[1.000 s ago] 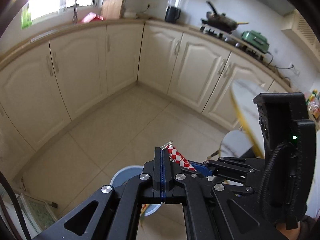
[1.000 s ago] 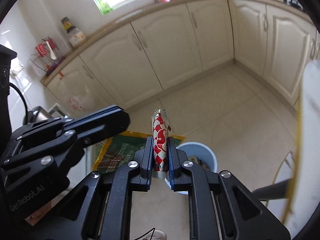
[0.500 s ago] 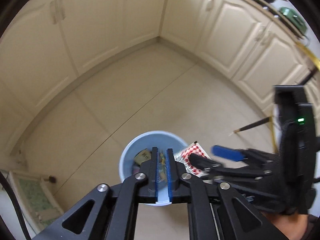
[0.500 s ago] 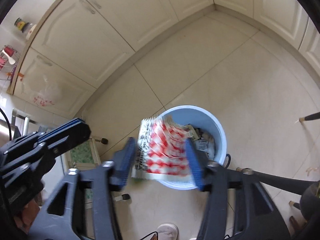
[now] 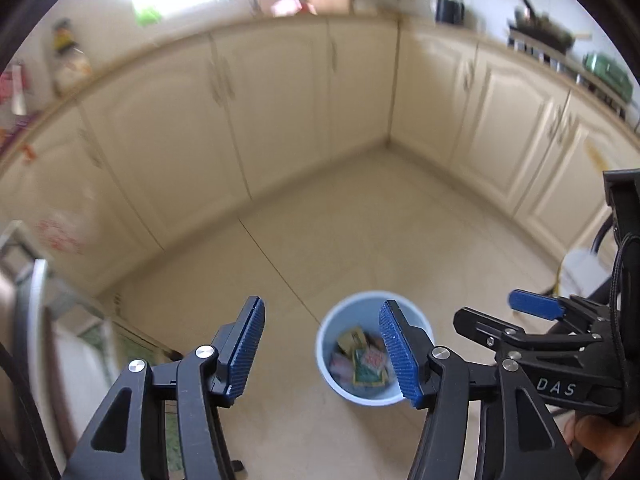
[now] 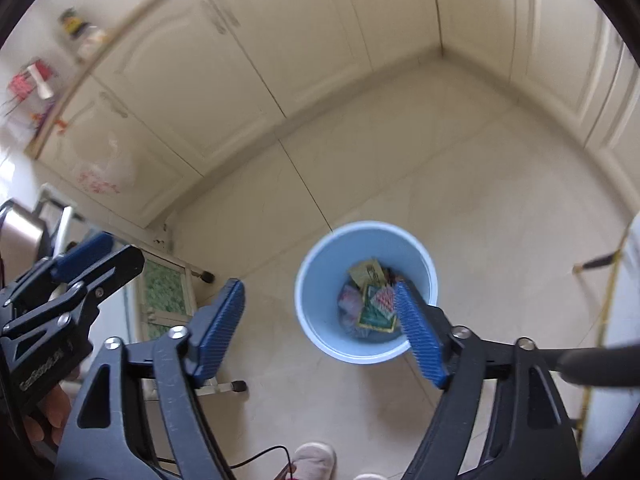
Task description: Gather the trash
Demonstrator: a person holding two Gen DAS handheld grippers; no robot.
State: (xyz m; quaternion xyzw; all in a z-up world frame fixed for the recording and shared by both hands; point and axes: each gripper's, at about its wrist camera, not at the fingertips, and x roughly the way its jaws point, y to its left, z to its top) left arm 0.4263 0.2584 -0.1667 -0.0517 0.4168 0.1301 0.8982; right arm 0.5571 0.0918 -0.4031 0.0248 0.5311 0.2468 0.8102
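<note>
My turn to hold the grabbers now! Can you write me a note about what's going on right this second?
Left gripper: open, nothing between its pads; jaws have just been opening.
Right gripper: open and empty too, just opened.
Blue bin stands on the floor below both grippers.
Done: wrappers lie inside the bin, including a red-and-white one.
Left: no other trash shows in these views; look around for more.

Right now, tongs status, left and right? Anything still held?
Left tongs: open, nothing held, jaws just opened over the blue bin.
Right tongs: open, nothing held, jaws just opened; wrappers lie in the bin.
</note>
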